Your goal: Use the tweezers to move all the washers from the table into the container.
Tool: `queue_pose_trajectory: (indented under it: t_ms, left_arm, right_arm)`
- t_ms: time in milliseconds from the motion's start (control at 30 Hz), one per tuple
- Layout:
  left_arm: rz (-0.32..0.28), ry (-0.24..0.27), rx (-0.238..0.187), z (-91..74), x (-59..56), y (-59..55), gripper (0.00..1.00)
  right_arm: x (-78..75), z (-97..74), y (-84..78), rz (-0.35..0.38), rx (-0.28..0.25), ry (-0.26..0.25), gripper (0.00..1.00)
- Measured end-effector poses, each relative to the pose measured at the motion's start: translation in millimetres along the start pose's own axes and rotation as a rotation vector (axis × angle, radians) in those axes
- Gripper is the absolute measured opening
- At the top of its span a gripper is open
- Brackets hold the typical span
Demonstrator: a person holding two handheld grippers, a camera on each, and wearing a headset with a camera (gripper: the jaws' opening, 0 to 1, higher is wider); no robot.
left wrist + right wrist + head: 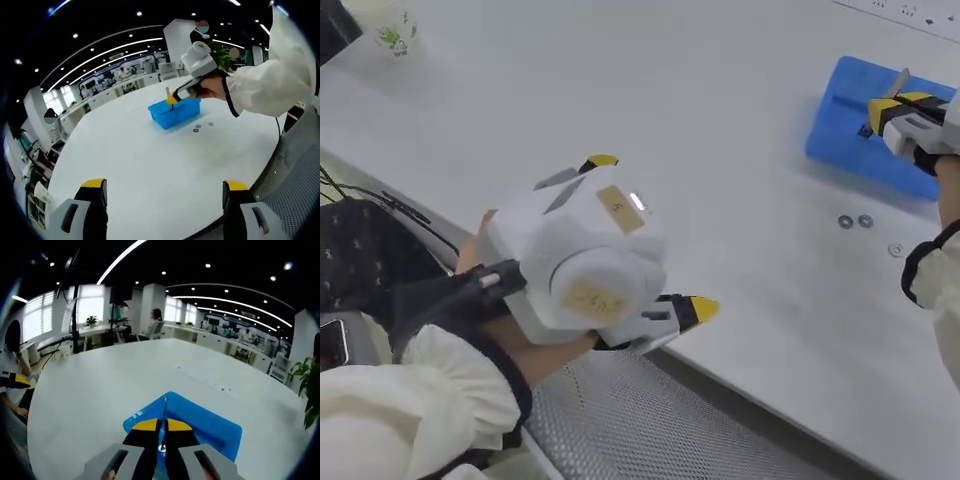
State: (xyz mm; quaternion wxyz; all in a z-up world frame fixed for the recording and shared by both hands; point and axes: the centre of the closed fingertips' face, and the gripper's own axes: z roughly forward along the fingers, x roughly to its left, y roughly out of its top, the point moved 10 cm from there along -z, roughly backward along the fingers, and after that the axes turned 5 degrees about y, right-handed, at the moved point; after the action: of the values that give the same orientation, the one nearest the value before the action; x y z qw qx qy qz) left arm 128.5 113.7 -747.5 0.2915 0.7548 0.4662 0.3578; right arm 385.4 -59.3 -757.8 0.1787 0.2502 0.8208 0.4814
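Three washers (865, 221) lie on the bench (720, 120) just beside the near side of the blue container (850, 130). Over the container, the right gripper (892, 108) is clamped on the tweezers (164, 412) and is nearer. The left gripper (164, 200), jaws wide, is well apart.

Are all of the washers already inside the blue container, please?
No, three washers lie on the white table beside the blue container in the head view.
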Motion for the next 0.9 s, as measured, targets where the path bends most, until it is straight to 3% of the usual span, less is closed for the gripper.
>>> queue_pose_trajectory:
  t_ms: [533, 900]
  left_arm:
    - [0.032, -0.003, 0.018, 0.2, -1.4, -1.6, 0.96]
    - [0.025, 0.018, 0.005, -1.4, 0.7, -0.8, 0.96]
  right_arm:
    - [5.5, -6.0, -0.1, 0.005, 0.005, -0.013, 0.0]
    - [6.3, -7.0, -2.6, -0.003, 0.014, -0.017, 0.01]
